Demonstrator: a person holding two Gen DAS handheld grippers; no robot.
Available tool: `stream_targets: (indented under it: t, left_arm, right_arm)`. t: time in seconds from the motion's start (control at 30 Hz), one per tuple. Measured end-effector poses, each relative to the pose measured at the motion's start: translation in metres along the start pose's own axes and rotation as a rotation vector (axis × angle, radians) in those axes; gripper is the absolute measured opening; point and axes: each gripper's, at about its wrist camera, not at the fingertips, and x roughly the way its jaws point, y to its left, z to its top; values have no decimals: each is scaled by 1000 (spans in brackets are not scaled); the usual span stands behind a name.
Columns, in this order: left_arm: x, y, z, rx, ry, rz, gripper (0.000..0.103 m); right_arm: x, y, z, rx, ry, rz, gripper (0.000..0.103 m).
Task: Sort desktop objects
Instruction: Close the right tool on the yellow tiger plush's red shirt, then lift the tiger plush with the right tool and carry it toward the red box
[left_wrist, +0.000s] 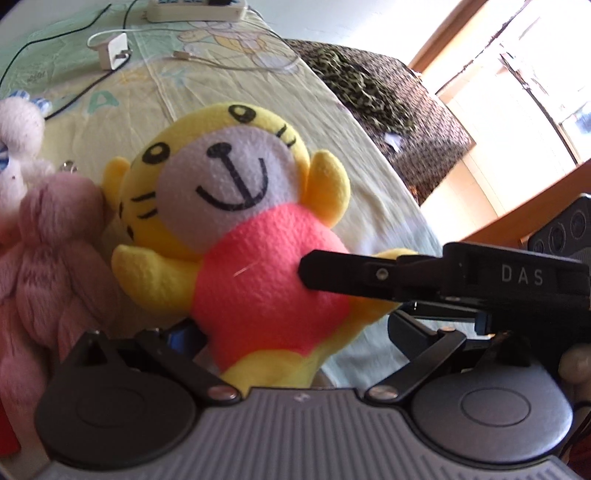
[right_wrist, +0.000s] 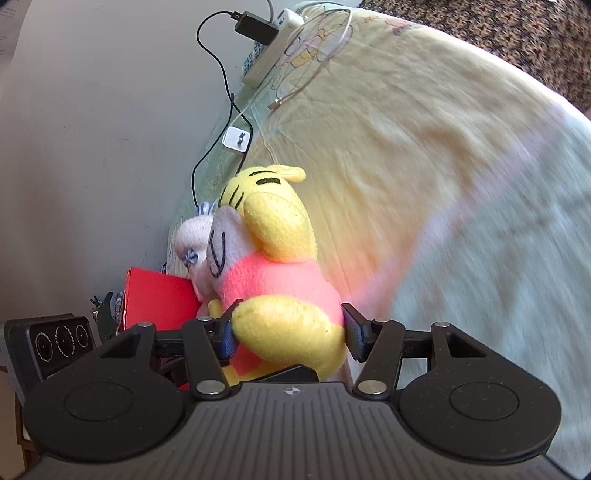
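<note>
A yellow tiger plush with a pink-red body fills the middle of the left wrist view, face toward the camera. Its lower body hangs between the wide-apart jaws of my left gripper, which stands open. From the right, one black finger of the other gripper presses into the plush's belly. In the right wrist view my right gripper is shut on the tiger plush, squeezing its body from both sides. The plush is held above the yellow cloth.
A pink plush and a white plush sit at the left, touching the tiger. A red box stands by the wall. A white charger, a power strip and cables lie farther back. A leopard-print blanket lies beyond the cloth's edge.
</note>
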Motion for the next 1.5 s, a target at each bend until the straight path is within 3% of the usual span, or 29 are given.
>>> stream_targets:
  t: [0.27, 0.47, 0.73, 0.97, 1.2, 1.5]
  left_arm:
    - [-6, -12, -31, 121, 74, -30, 100]
    - [-12, -11, -46, 152, 104, -59, 100]
    - [-31, 2, -49, 116, 64, -78, 101]
    - [-36, 24, -38, 12, 26, -101, 102]
    - [-19, 31, -28, -49, 27, -104, 102]
    - [-1, 39, -18, -105, 53, -83, 103]
  right_arm:
    - [-12, 2, -27, -8, 34, -20, 60]
    - [-17, -1, -34, 3, 63, -17, 63]
    - [-37, 7, -22, -85, 55, -10, 69]
    - [-33, 5, -2, -131, 26, -48, 72]
    - [8, 7, 4, -144, 116, -43, 72]
    - [45, 9, 9, -86, 231, 40, 68]
